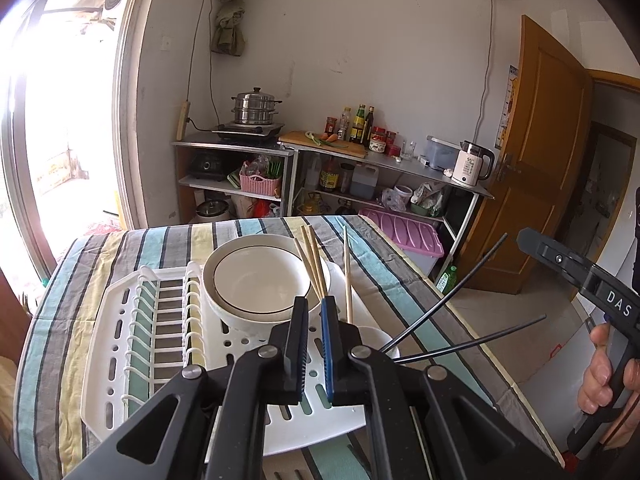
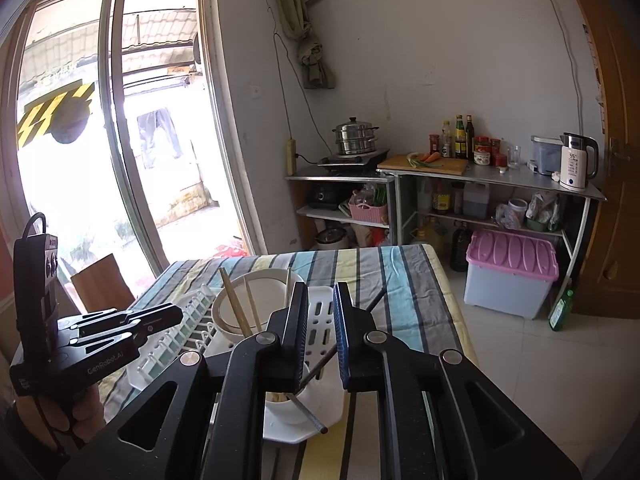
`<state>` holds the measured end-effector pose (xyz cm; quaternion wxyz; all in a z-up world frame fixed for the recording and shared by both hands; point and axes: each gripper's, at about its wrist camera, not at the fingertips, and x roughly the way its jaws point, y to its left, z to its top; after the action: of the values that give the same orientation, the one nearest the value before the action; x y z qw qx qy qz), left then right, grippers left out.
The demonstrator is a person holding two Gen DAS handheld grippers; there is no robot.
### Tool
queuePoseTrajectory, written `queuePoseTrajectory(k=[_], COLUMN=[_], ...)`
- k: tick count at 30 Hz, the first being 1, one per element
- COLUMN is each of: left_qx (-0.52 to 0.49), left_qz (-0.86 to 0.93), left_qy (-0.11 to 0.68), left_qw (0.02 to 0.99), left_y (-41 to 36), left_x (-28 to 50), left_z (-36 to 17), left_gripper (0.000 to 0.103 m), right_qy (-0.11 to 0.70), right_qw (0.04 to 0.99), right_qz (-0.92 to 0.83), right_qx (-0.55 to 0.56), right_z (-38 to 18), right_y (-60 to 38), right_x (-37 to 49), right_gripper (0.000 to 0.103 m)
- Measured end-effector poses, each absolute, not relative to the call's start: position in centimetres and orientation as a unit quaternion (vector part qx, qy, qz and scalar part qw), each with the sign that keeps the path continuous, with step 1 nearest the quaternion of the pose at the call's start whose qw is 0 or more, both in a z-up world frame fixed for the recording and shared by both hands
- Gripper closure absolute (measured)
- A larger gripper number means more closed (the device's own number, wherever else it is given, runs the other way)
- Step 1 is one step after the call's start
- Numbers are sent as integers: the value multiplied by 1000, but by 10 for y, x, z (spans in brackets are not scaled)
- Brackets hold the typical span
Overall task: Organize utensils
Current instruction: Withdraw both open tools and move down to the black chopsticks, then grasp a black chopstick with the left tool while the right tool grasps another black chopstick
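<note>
Left frame edge: bright sliding glass door (image 2: 108, 128). Centre: striped-cloth tabletop (image 1: 404, 280) carrying white dish rack (image 1: 116, 320), stacked bowls (image 1: 256, 276), wooden chopsticks (image 1: 312, 264) and black chopsticks (image 1: 448, 300) standing in a cup. Left tongs (image 1: 314, 308) and right tongs (image 2: 322, 292) slightly parted, gripping nothing. Behind: steel shelves (image 2: 496, 184), steamer pot (image 2: 355, 136), kettle (image 2: 576, 164). Right: wooden door (image 1: 536, 160).

Glossy ceramic bowl (image 1: 256, 276), white plastic rack (image 1: 120, 344), striped cloth (image 1: 384, 280)

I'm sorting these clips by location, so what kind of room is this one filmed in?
Most likely a home kitchen with a dining corner. A steamer pot sits on a cooktop, sauce bottles and an electric kettle stand on a metal counter, and a dish rack rests on a cloth-covered table.
</note>
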<state>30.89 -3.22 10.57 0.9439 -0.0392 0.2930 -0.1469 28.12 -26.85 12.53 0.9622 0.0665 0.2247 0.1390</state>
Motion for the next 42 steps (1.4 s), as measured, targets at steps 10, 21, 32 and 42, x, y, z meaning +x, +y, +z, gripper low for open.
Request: queuePoseTrajectory(k=[10,21,32,42], left_qx=[-47,-47,-44,-46], left_qz=[-137,-123,-126,-125], left_qy=[283,312,343,361], left_qw=[948,941,930,923], left_y=[-10,0,-3,-7], left_x=[237,164,142,155], left_z=[90,41,16,8], left_gripper=[98,98,98,98], right_qy=[216,248,283,302], right_qw=[961,951,938,931], right_qz=[154,173,192,202], right_qx=[75,59,55,49], right_z=[107,66,40,27], right_y=[-270,-256,-249,-237], right_x=[223,165,147,153], right_gripper=[90,90,90,90])
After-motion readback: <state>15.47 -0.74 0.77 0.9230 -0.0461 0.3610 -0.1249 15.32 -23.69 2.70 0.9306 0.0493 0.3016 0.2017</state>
